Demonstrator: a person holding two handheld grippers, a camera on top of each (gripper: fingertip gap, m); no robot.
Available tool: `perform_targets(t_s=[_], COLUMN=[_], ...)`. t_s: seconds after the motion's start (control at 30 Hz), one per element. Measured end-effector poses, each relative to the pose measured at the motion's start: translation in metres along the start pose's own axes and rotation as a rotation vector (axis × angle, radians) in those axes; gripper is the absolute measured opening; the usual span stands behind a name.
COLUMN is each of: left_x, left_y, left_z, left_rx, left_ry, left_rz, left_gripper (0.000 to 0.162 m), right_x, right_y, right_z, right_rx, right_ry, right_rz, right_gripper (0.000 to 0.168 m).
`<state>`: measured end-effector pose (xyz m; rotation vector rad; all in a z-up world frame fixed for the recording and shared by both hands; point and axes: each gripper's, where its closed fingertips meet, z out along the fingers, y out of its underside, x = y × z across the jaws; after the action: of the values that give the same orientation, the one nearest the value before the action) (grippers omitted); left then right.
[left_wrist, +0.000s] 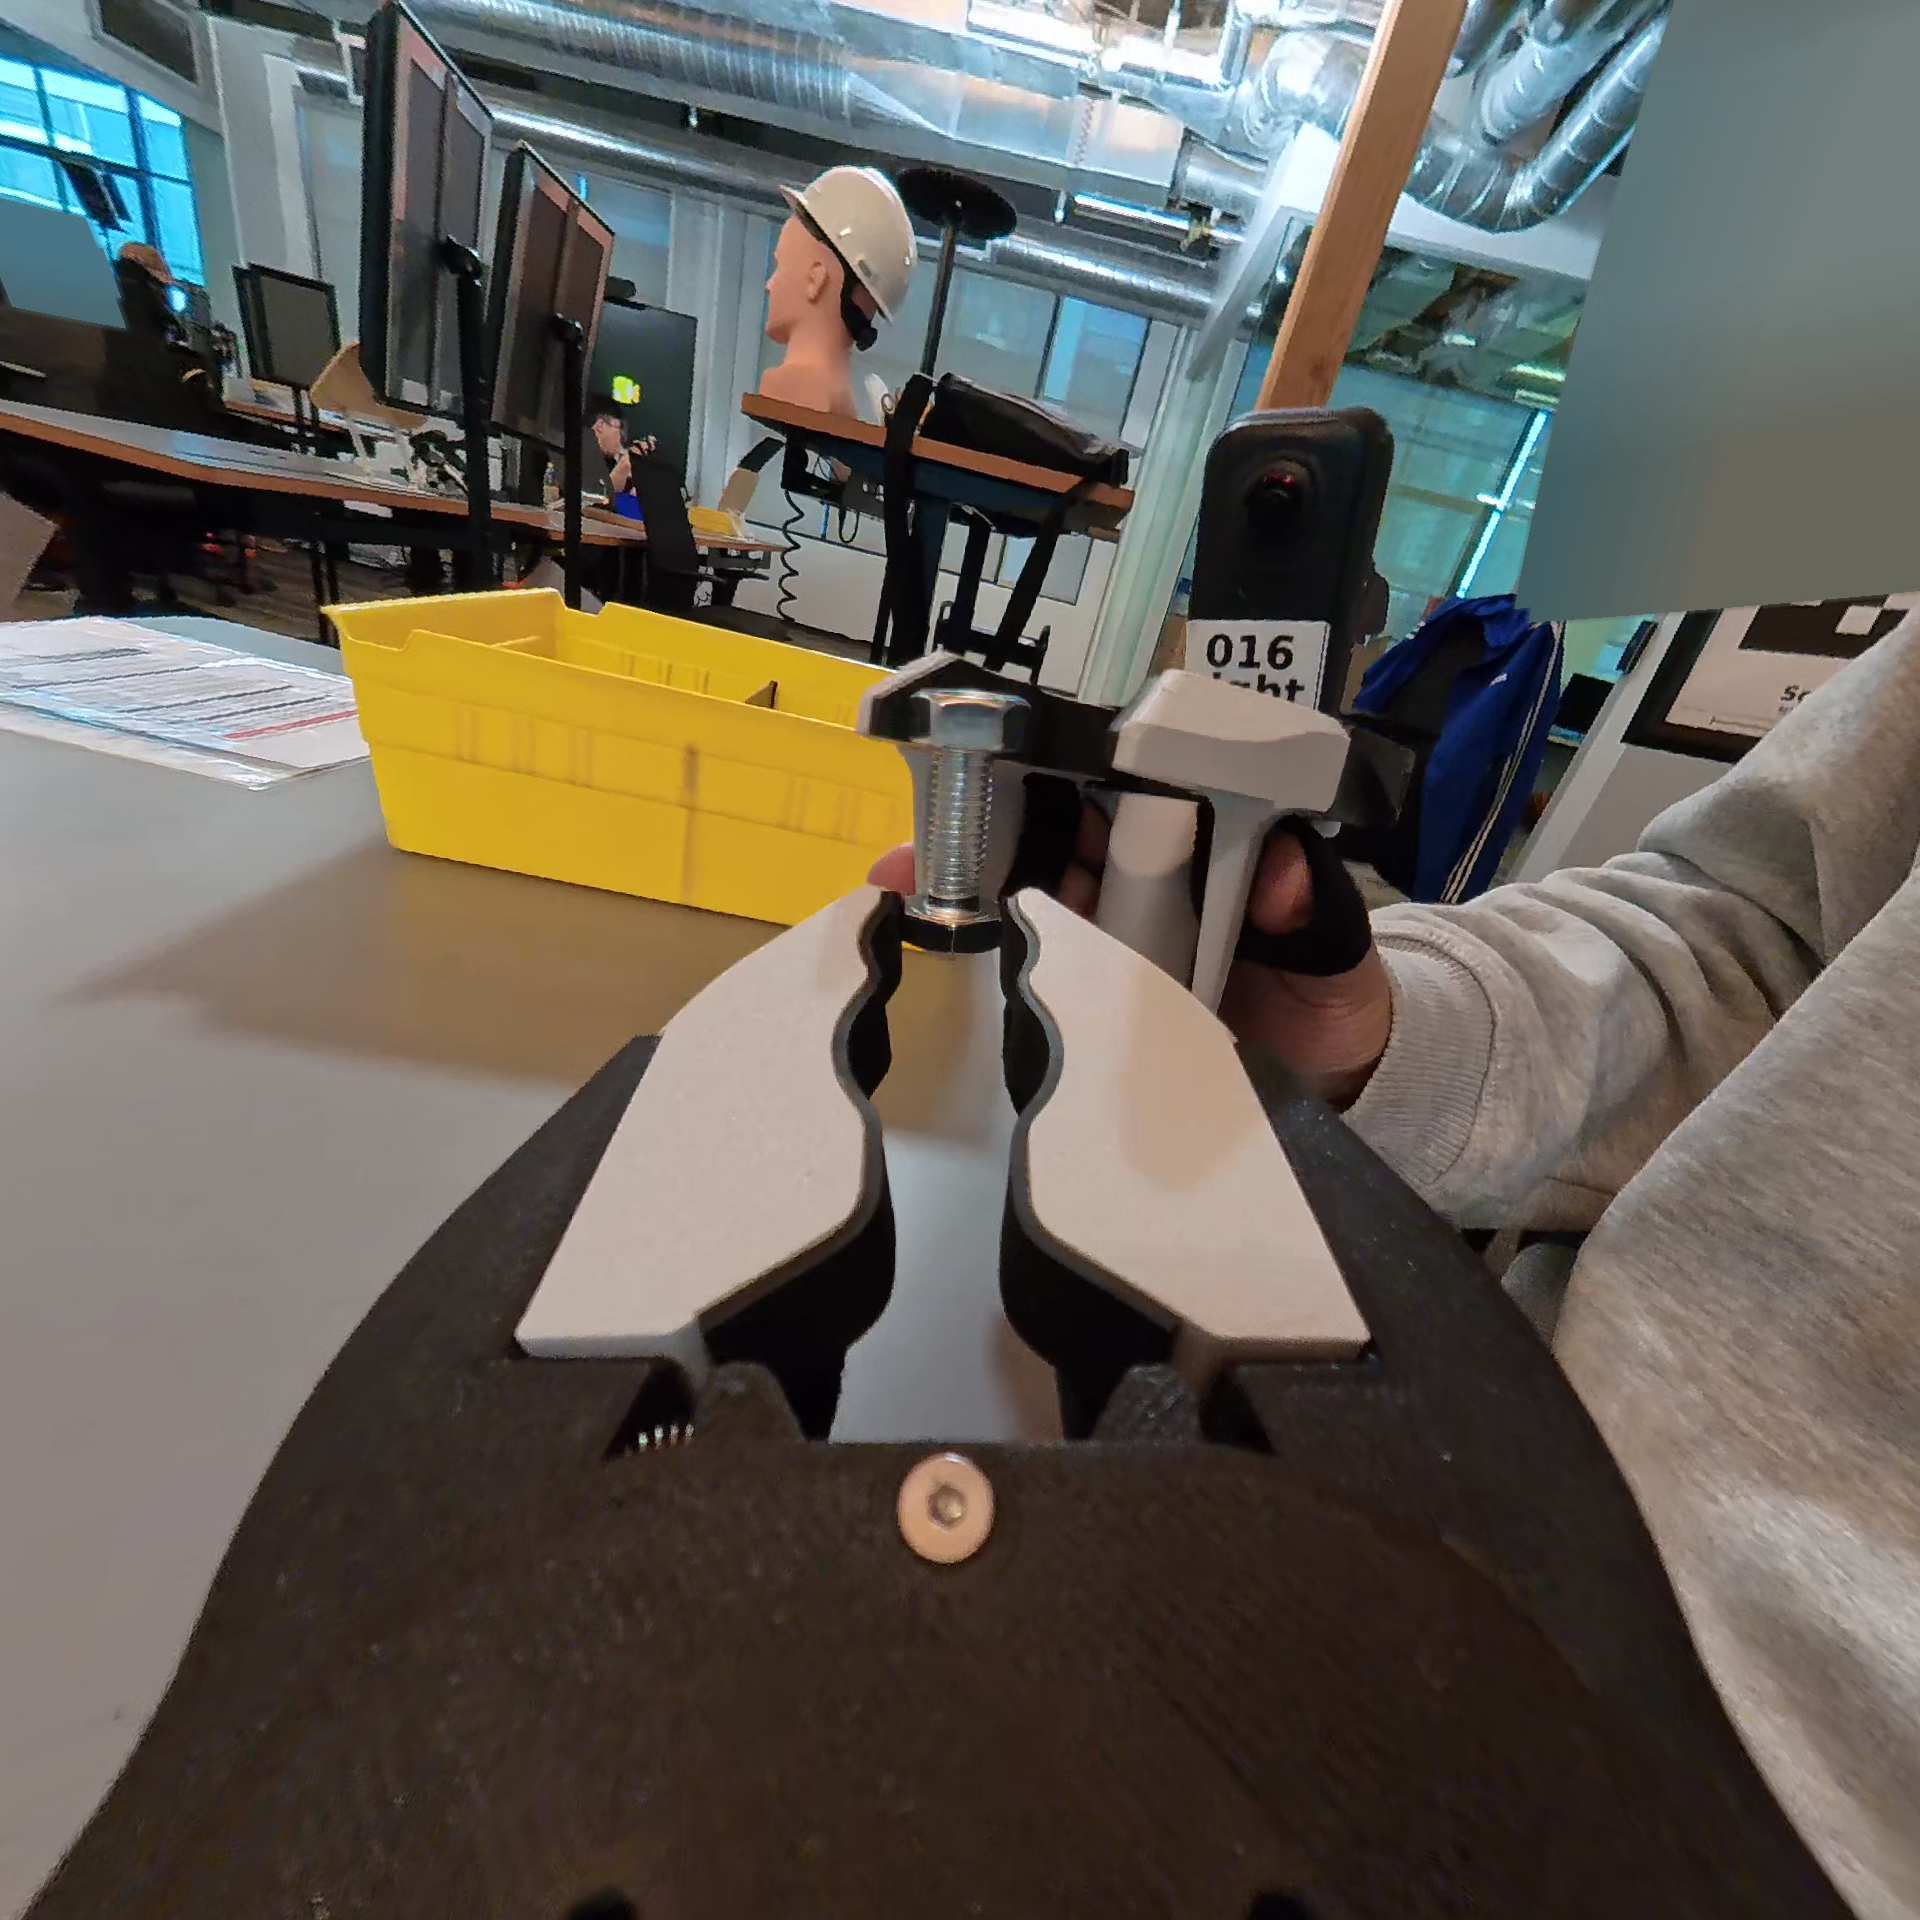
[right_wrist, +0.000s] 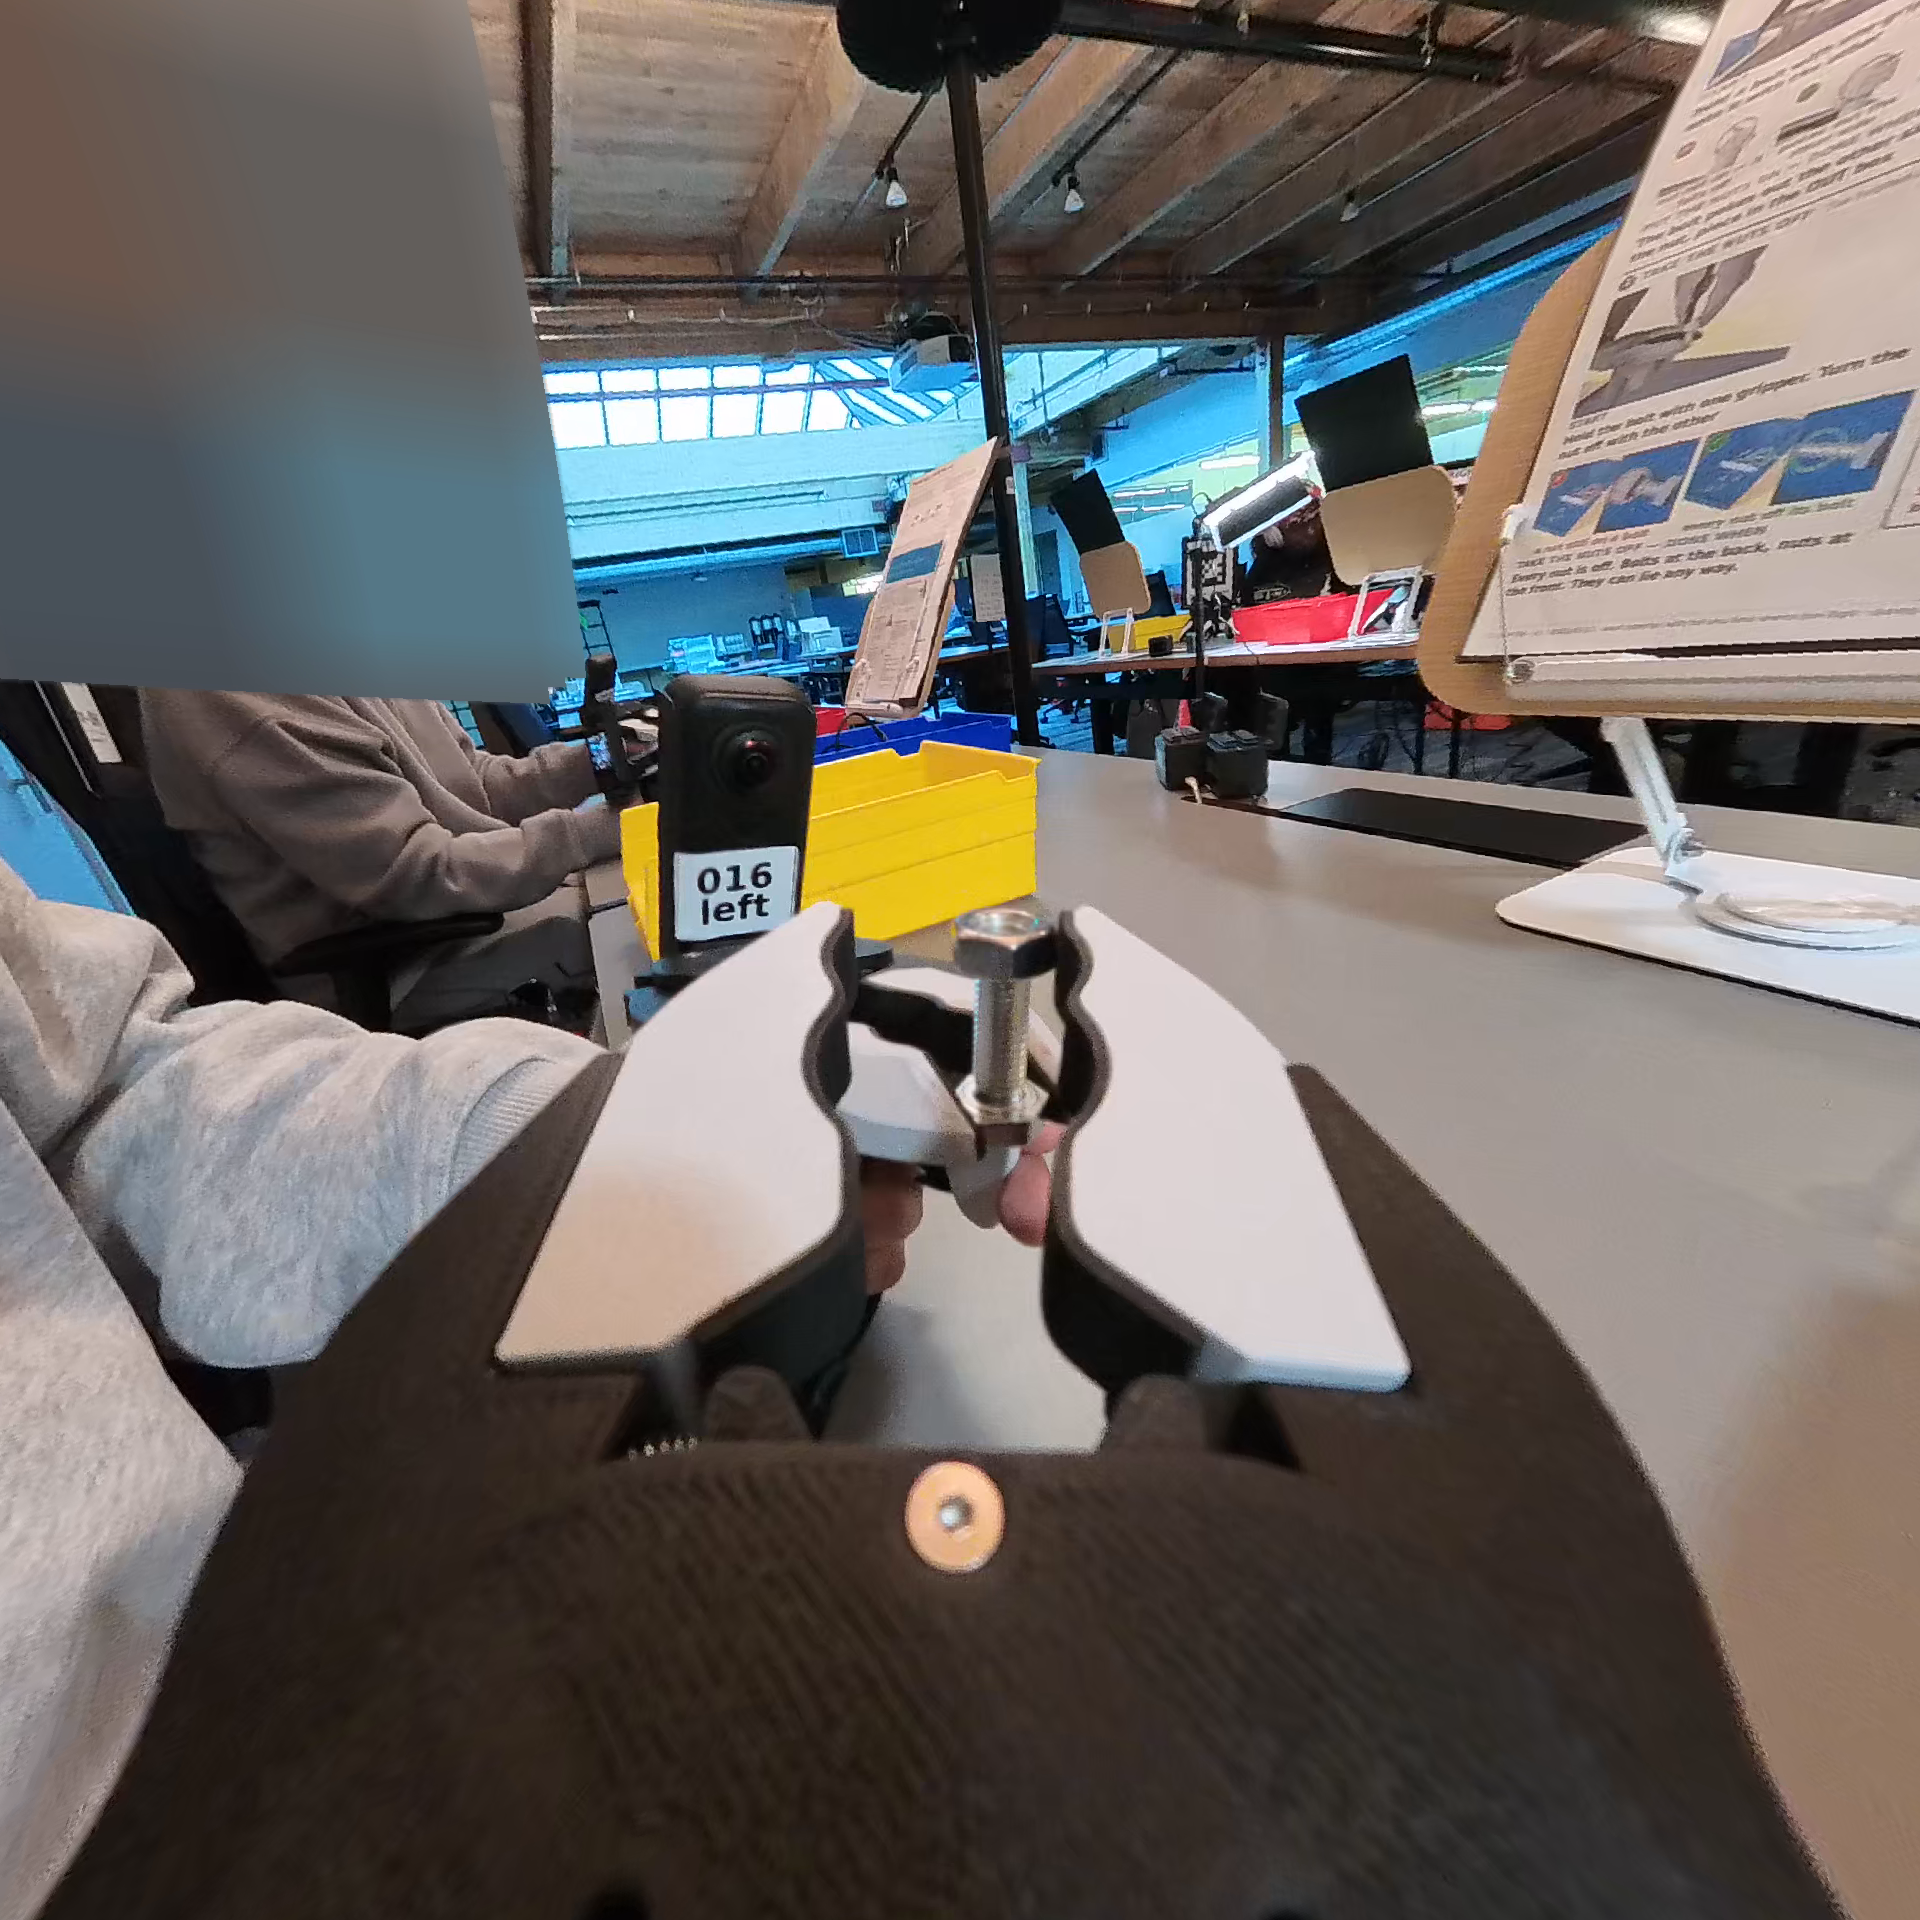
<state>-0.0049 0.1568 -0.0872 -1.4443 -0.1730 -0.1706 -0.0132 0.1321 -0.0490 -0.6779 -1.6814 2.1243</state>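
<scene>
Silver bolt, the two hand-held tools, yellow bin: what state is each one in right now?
Silver hex-head steel bolt: upright, head on top, held above the table.
Silver hex nut: threaded on the bolt's lower end.
Left tool: shut on the nut.
Right tool: shut on the bolt's head.
Yellow plastic bin: open-topped, resting on the grey table; contents not visible.

A silver hex bolt (left_wrist: 951, 800) stands upright at frame centre, a nut (left_wrist: 951, 925) threaded near its lower end.
</scene>
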Motion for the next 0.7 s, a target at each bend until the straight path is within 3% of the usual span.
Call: perform_targets(t_s=[0.17, 0.7], left_x=[0.0037, 0.0091], left_y=[0.0025, -0.0044], left_z=[0.0017, -0.0001], left_rx=[-0.014, 0.033], left_ry=[0.011, 0.062], left_rz=[0.018, -0.035], left_gripper=[0.019, 0.019], right_x=[0.0058, 0.0048], right_y=[0.0013, -0.0067], right_z=[-0.0019, -0.0066], right_rx=[-0.016, 0.022], right_ry=[0.028, -0.05], right_rz=[-0.003, 0.034], right_gripper=[0.02, 0.025])
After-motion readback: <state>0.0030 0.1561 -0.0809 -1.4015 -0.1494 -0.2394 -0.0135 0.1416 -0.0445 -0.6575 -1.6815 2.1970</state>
